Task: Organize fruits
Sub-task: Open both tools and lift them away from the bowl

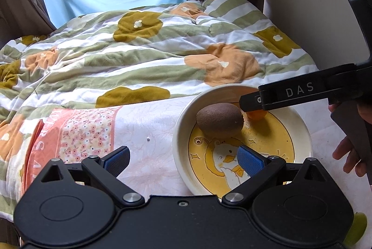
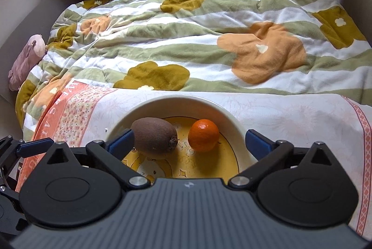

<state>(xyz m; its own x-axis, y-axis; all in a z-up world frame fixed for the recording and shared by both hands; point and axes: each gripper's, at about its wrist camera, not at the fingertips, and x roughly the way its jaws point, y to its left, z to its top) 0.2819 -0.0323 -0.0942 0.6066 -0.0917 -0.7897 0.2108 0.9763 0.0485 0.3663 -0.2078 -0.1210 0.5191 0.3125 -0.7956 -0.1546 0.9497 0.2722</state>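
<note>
A cream bowl [image 2: 176,102] with a yellow duck picture stands on a towel on the bed. Inside it lie a brown kiwi [image 2: 154,137] and a small orange [image 2: 203,135], side by side and a little apart. My right gripper [image 2: 189,144] hangs over the bowl's near side, open wide, with both fruits ahead between its blue pads; neither pad presses on them. In the left wrist view the kiwi [image 1: 219,121] shows clearly, while the orange [image 1: 255,114] is mostly hidden behind the right gripper's finger [image 1: 251,102]. My left gripper [image 1: 183,161] is open and holds nothing, astride the bowl's left rim [image 1: 180,132].
The white towel [image 2: 290,114] has a pink patterned border and lies on a striped flowered quilt [image 2: 186,35]. A pink soft toy [image 2: 28,56] rests by the wall at left. Something green [image 1: 359,229] peeks out at the lower right, and a hand [image 1: 348,156] holds the right gripper.
</note>
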